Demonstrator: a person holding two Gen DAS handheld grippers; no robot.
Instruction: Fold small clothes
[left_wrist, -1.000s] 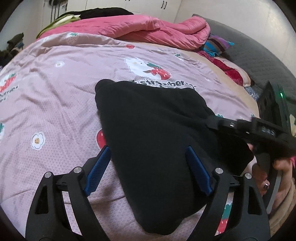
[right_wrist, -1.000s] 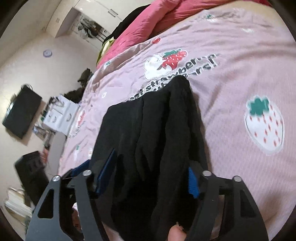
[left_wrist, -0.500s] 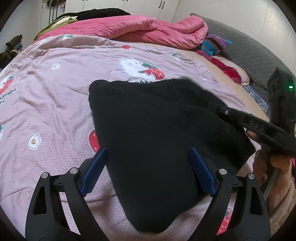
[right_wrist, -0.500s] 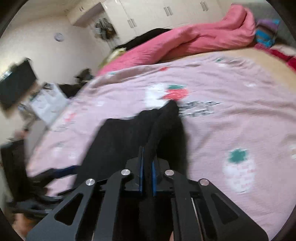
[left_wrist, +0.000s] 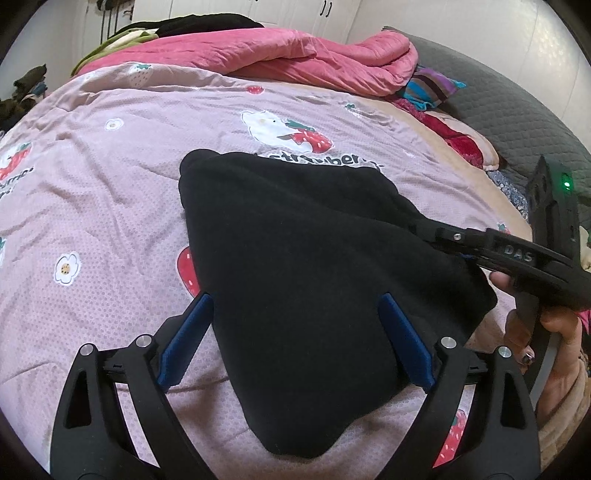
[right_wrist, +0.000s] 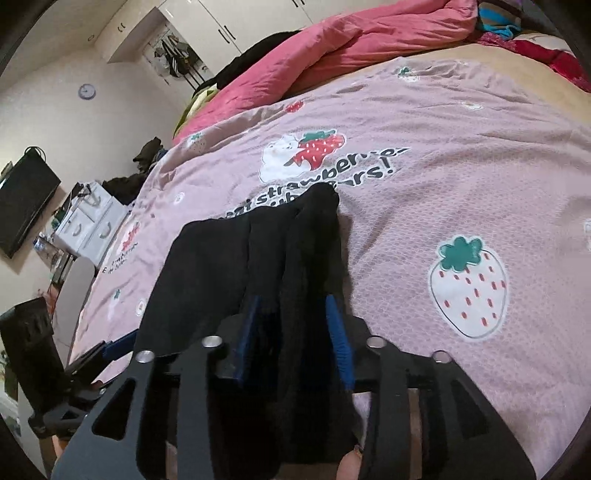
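Note:
A black garment (left_wrist: 306, 258) lies on the pink strawberry bedsheet (left_wrist: 103, 192). My left gripper (left_wrist: 295, 332) is open, its blue pads either side of the garment's near part, holding nothing. My right gripper (right_wrist: 293, 332) has its jaws partly apart with bunched folds of the black garment (right_wrist: 266, 251) between the blue pads; the cloth drapes over its frame. In the left wrist view the right gripper (left_wrist: 461, 240) comes in from the right at the garment's right edge, with the hand behind it.
A pink quilt (left_wrist: 295, 55) is piled at the far end of the bed, with dark clothes behind it. Striped and red cloths (left_wrist: 432, 85) lie at the far right by a grey headboard (left_wrist: 517, 110). A TV (right_wrist: 22, 199) and white drawers (right_wrist: 88, 229) stand left.
My right gripper closed on the garment's edge half a second ago and now its jaws stand partly apart again. The garment's right side dropped slightly. My left gripper stayed open and nearly still.

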